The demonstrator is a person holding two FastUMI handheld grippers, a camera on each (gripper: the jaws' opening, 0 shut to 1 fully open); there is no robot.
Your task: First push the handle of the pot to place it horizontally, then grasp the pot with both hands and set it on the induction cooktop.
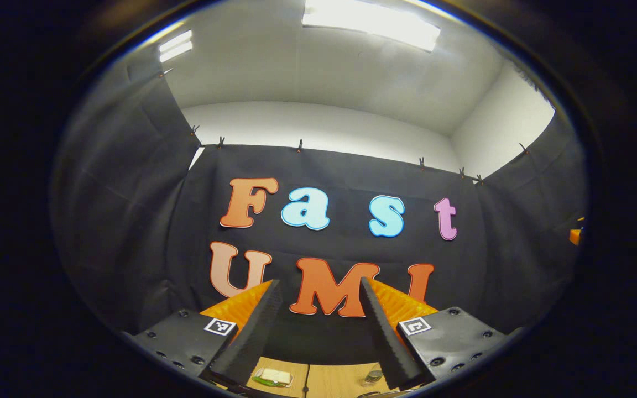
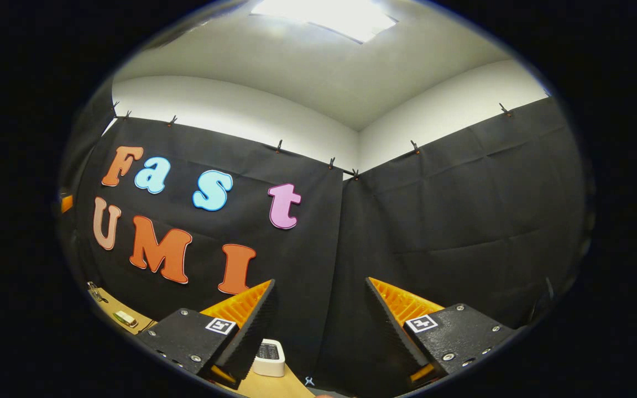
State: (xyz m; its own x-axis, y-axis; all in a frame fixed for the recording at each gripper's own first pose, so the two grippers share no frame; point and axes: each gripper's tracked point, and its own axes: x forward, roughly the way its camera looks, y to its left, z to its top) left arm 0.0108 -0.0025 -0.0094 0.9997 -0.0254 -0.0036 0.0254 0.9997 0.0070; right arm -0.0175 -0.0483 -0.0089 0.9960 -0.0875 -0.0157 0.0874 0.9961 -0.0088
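Left gripper point(image 1: 318, 326): raised and aimed at the booth's black cloth wall point(image 1: 329, 166), fingers point(image 1: 252, 337) spread apart with nothing between them; below the fingertips a strip of wooden table point(image 1: 327, 381) shows at the bottom of the left gripper view, bearing a small pale flat item with a green edge point(image 1: 272, 378) and a small clear jar-like object point(image 1: 372, 377), too small to identify. Right gripper point(image 2: 321, 331): likewise lifted, pointing toward the corner where two cloth panels point(image 2: 462, 210) meet, fingers point(image 2: 252, 331) held wide with empty space between; in the right gripper view a white box-shaped appliance with a dark top point(image 2: 269, 356) sits on the tabletop point(image 2: 266, 386) just behind the left-hand finger, what it is I cannot tell; a small pale item point(image 2: 125, 318) and a small metallic piece point(image 2: 95, 292) lie on the table's far left edge near the wall. Ceiling: white, with a lit panel point(image 1: 371, 22) above. Pot and induction cooktop: their place cannot be told from these two views. Cloth panels are hung by small clips point(image 1: 299, 145) along their top edge
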